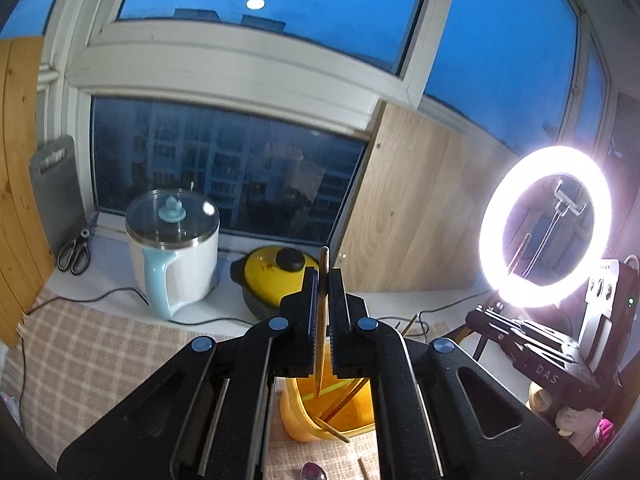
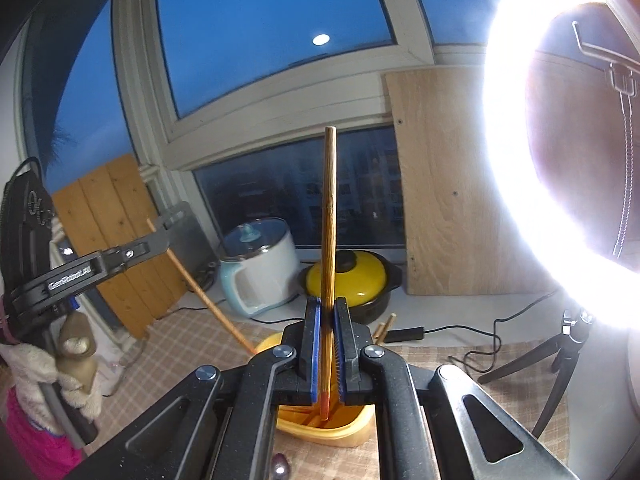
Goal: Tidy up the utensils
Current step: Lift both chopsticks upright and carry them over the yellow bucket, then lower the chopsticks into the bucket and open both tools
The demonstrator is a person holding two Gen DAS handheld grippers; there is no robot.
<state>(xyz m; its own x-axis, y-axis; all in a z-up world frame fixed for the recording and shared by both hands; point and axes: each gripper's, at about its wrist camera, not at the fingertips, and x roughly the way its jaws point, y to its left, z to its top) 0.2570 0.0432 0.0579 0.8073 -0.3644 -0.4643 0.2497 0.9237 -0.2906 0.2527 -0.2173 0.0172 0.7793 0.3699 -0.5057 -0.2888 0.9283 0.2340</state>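
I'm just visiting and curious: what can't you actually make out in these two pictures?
- Left wrist view: the yellow holder's base, hidden behind the left hand-held gripper.
- Right wrist view: the ring light's right side, cut off and overexposed.
- Both views: the small purple object, cropped at the bottom edge.

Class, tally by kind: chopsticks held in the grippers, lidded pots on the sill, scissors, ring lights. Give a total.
Held chopsticks: 2
Lidded pots: 2
Scissors: 1
Ring light: 1
Total: 6
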